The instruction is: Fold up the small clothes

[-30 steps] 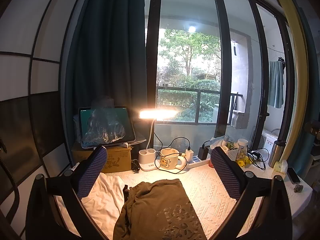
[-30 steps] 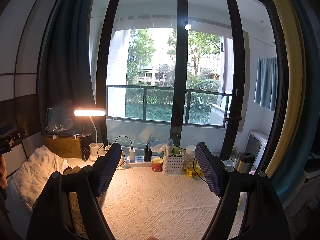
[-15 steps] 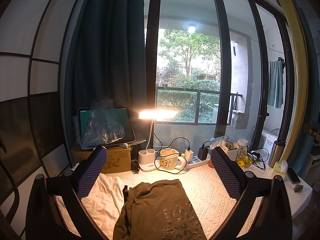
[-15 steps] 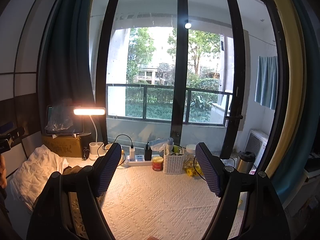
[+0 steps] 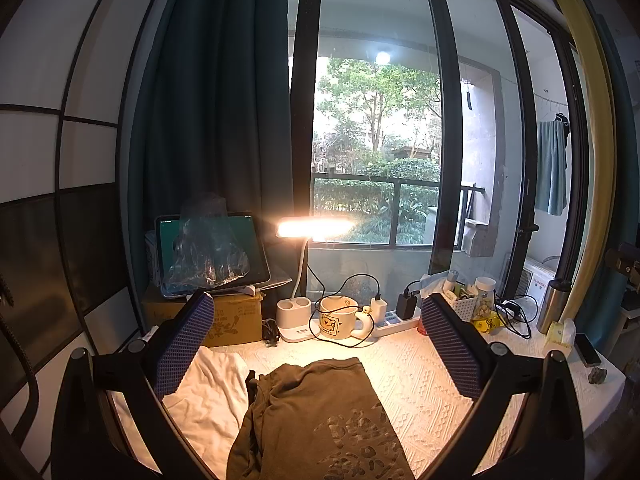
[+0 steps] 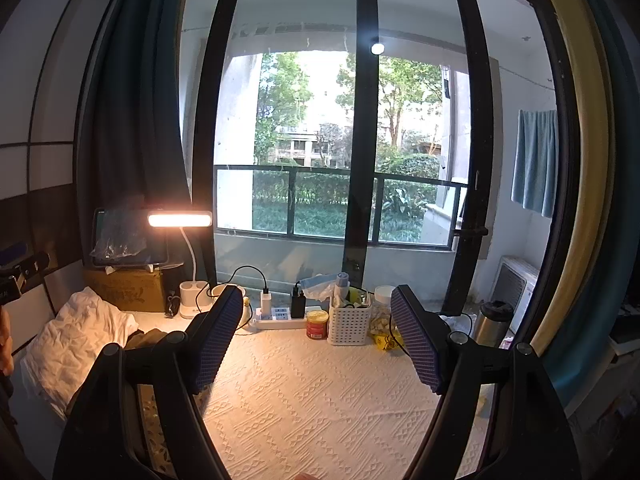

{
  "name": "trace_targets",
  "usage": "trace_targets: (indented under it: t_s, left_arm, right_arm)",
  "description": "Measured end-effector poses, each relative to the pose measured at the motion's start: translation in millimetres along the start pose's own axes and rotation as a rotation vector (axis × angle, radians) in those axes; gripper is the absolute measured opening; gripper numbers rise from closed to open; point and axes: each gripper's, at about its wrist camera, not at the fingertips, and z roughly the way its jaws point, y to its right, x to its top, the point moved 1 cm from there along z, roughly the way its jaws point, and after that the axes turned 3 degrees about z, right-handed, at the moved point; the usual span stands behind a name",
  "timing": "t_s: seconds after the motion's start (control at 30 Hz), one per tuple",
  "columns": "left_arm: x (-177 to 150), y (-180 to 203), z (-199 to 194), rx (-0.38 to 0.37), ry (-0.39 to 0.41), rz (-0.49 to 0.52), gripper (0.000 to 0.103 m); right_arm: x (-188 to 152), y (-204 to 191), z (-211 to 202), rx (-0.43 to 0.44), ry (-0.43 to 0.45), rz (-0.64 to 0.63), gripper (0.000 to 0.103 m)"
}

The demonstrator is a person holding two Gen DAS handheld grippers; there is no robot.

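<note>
An olive-brown small shirt [image 5: 316, 412] with a faded print lies on the white textured tablecloth [image 5: 416, 376], under and between the fingers of my left gripper [image 5: 316, 336]. That gripper is open and empty, held above the shirt. A crumpled white garment [image 5: 208, 396] lies to the shirt's left. My right gripper [image 6: 316, 336] is open and empty above bare tablecloth [image 6: 316, 396]. In the right wrist view the white garment [image 6: 76, 340] and a bit of the olive shirt [image 6: 148, 338] lie at the left, partly hidden by the left finger.
Along the table's back stand a cardboard box [image 5: 236, 316] with a tablet [image 5: 208, 252], a lit desk lamp [image 5: 316, 228], a mug [image 5: 338, 320], a power strip [image 6: 280, 320], a red can [image 6: 317, 323], a white basket [image 6: 349, 322] and a steel flask [image 6: 490, 322].
</note>
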Motion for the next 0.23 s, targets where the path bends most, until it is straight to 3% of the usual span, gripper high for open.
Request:
trace_targets:
  t_s: [0.23]
  left_arm:
    - [-0.6, 0.2, 0.6, -0.021, 0.003, 0.006, 0.102]
  right_arm:
    - [0.1, 0.2, 0.5, 0.0, 0.0, 0.0, 0.079]
